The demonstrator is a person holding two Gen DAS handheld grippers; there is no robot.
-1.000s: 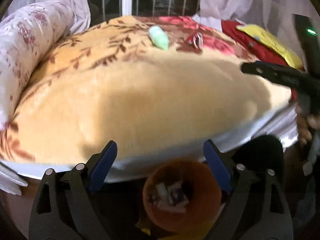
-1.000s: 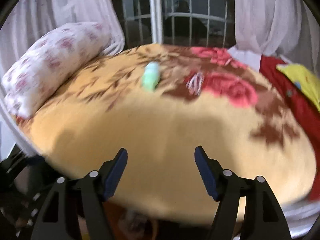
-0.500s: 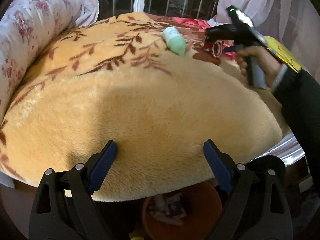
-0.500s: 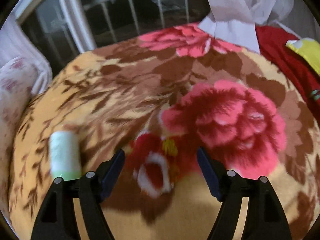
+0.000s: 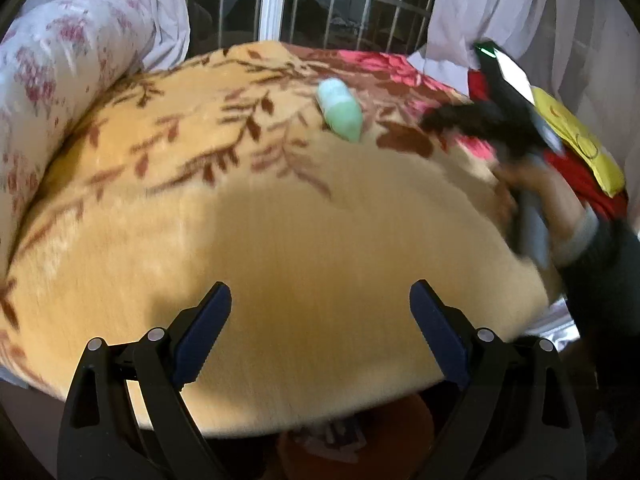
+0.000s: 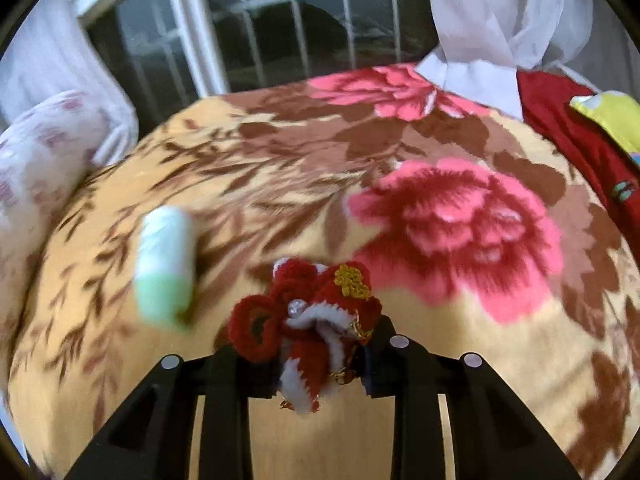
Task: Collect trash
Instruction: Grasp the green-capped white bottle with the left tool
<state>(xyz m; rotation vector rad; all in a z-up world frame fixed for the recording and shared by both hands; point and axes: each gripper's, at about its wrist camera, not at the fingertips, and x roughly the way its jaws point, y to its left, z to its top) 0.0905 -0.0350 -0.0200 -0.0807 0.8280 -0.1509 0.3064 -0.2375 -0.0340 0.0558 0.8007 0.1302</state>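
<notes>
My right gripper [image 6: 308, 354] is shut on a red and white crocheted piece [image 6: 308, 328] with gold trim, held just above the floral blanket [image 6: 400, 168]. A pale green bottle [image 6: 165, 264] lies on its side just left of it; it also shows in the left wrist view [image 5: 341, 110]. My left gripper [image 5: 320, 320] is open and empty over the blanket's near edge [image 5: 304, 240]. The right gripper [image 5: 472, 120] appears blurred at the right of the left wrist view. An orange bin [image 5: 404, 420] with scraps sits below the bed edge, mostly hidden.
A flowered white pillow [image 5: 52, 92] lies along the bed's left side. Red cloth [image 6: 568, 128] and a yellow item [image 6: 612, 116] lie at the right. A barred window [image 6: 280, 28] and white curtains [image 6: 492, 12] stand behind the bed.
My right gripper has closed on the crocheted piece and lifted it off the blanket. My left gripper has moved forward over the bed, so the bin is mostly hidden.
</notes>
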